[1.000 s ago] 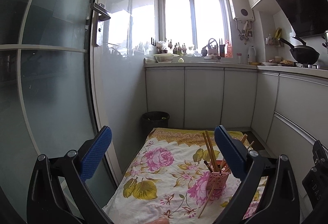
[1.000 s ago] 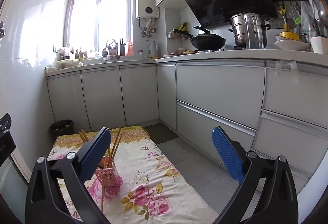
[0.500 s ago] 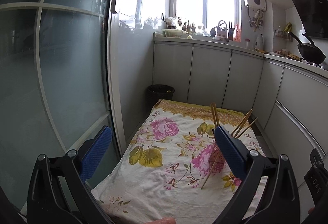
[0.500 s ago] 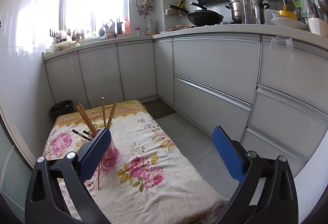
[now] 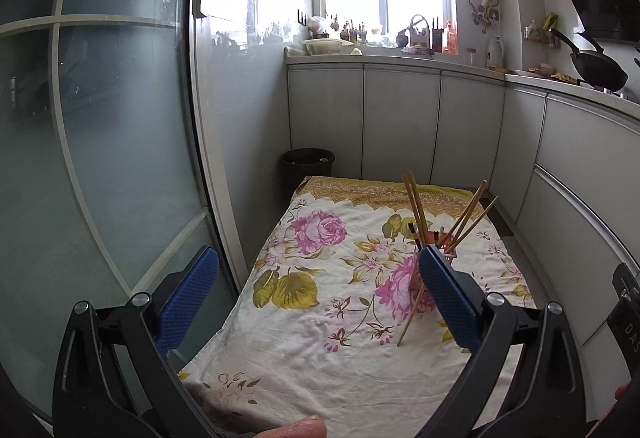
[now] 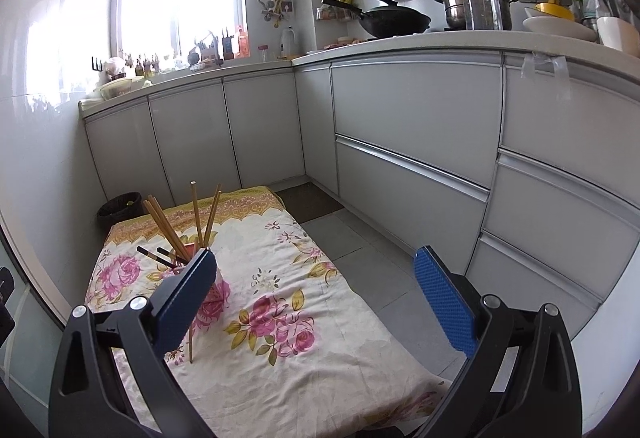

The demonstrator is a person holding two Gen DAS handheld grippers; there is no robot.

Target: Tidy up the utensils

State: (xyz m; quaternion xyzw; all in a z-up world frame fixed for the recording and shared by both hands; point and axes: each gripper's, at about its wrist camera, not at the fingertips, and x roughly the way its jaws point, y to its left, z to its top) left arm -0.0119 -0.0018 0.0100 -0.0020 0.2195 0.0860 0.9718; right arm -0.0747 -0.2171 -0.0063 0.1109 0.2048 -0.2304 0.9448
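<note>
Ahead, we see chopsticks (image 5: 416,209) upright in a pink holder (image 6: 214,292) on the flowered cloth (image 5: 320,302), one stick (image 5: 411,314) leaning outside. Left hand-held gripper (image 5: 318,302) and right hand-held gripper (image 6: 314,304) hover apart, empty, holder behind their inner fingers.

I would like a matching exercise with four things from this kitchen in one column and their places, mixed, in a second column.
Things:
1. pink holder
2. black wok
3. dark bin
4. loose chopstick

Places:
A. on the floor in the corner by the cabinets
B. lying on the flowered cloth, against the holder
C. standing on the flowered cloth, full of chopsticks
D. up on the counter

Pairs: 1-C, 2-D, 3-A, 4-B
</note>
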